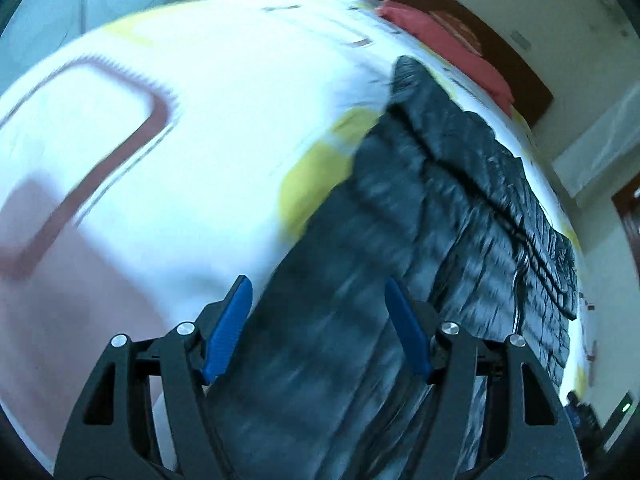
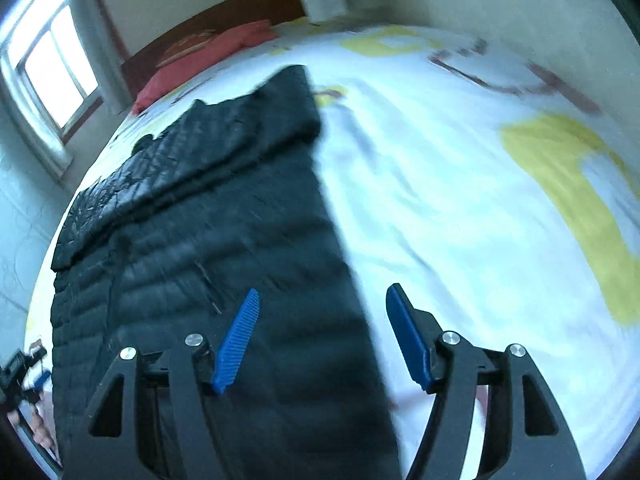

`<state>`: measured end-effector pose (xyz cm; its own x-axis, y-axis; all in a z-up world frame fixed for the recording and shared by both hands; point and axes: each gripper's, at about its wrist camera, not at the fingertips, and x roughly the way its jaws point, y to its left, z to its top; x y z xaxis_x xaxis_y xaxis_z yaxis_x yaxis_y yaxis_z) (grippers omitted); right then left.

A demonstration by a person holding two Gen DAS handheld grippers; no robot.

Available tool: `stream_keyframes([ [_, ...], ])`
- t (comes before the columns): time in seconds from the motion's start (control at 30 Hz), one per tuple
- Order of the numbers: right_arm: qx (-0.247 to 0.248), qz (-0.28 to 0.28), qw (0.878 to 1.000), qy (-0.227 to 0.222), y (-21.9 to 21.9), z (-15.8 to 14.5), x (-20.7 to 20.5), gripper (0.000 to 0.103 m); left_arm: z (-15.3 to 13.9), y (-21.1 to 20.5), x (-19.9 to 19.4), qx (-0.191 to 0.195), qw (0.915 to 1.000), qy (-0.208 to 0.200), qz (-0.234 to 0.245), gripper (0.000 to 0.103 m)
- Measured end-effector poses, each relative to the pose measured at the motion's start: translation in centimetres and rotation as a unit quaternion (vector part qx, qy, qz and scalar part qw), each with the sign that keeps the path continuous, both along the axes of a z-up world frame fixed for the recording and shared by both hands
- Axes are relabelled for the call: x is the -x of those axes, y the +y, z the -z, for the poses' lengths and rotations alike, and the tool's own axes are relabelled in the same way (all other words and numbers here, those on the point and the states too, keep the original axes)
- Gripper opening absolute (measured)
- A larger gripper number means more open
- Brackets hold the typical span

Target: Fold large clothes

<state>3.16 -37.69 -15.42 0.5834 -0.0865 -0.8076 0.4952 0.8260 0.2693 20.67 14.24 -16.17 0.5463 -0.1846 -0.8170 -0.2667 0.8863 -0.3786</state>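
Note:
A black quilted jacket lies flat on a bed with a white sheet printed with yellow and brown shapes. In the left wrist view it runs from the bottom centre to the upper right, with a folded-over layer along its far side. My left gripper hovers over its near-left part, blue fingers wide apart and pressing on nothing. In the right wrist view the jacket fills the left half. My right gripper is open above the jacket's right edge, one finger over the cloth and one over the sheet. Both views are motion-blurred.
Red pillows lie against a brown wooden headboard at the bed's far end. A window is on the left wall in the right wrist view. A person's hand with a dark device shows at that view's bottom left.

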Motion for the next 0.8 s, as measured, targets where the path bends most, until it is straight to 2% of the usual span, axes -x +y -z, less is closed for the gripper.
stream_keyframes([
  [0.1,-0.032,0.012,0.999,0.006,-0.7,1.2,3.3,0.066,1.2,1.5,2.7,0.054,0.9983,0.016,-0.016,0.068],
  [0.27,-0.114,0.012,0.993,-0.008,-0.1,3.0,7.8,0.066,1.1,2.1,6.6,0.103,0.9945,0.002,-0.021,0.068],
  [0.33,-0.122,0.006,0.992,-0.014,0.9,3.0,9.3,0.066,1.4,2.1,7.6,0.124,0.9920,0.006,-0.024,0.068],
  [0.43,-0.160,-0.009,0.987,-0.026,2.1,3.3,11.6,0.066,1.8,2.2,9.3,0.156,0.9875,0.007,-0.023,0.068],
  [0.5,-0.185,-0.019,0.982,-0.038,2.8,3.4,12.7,0.066,2.0,2.6,10.6,0.182,0.9829,0.009,-0.030,0.068],
  [0.6,-0.243,-0.026,0.968,-0.061,3.7,3.9,13.9,0.066,2.4,3.2,12.3,0.235,0.9708,0.008,-0.048,0.068],
  [0.63,-0.245,-0.025,0.967,-0.066,3.9,3.8,14.0,0.067,2.6,3.4,12.8,0.247,0.9676,0.008,-0.052,0.068],
  [0.8,-0.247,-0.023,0.965,-0.089,4.2,3.9,12.7,0.066,2.8,2.5,12.7,0.250,0.9670,-0.001,-0.049,0.068],
])
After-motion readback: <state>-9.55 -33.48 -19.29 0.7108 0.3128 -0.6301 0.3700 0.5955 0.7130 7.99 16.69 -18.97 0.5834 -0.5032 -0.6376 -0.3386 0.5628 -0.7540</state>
